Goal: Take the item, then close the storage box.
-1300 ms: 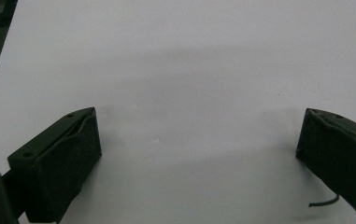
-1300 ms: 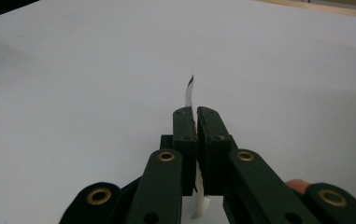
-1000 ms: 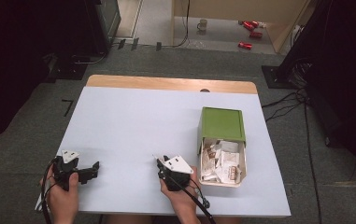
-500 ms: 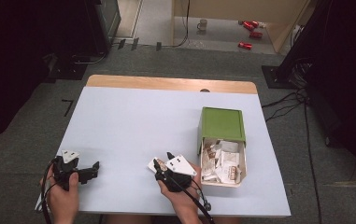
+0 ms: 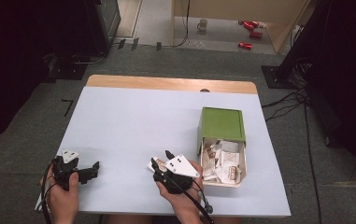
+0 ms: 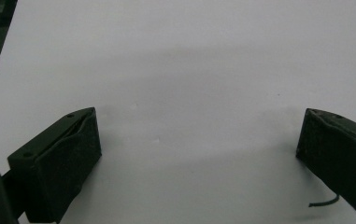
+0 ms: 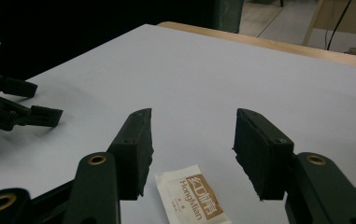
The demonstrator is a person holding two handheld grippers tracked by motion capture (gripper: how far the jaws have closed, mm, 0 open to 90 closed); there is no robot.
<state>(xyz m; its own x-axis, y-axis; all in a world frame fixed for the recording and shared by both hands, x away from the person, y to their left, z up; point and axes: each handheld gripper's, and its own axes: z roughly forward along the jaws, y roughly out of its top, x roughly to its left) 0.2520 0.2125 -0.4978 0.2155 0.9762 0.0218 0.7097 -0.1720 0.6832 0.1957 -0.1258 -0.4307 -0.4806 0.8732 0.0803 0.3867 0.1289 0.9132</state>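
Observation:
A small white-and-brown sachet lies flat on the white table, just under and behind the tips of my right gripper. That gripper hovers a little above the table near the front edge. Its jaws have just been opening; they stand apart with nothing pressed between them. The sachet peeks out at its left side in the high view. My left gripper rests at the front left corner, open, with bare table between its jaws. It appears again as the left gripper in the right gripper view.
A green box stands at the right of the table. Its drawer is pulled out toward me and holds several sachets. A wooden strip runs along the far edge. Cables and red cans lie on the floor beyond.
My right gripper has risen a little and its jaws have spread. The sachet now lies free on the table by its tips. The left gripper has stayed put.

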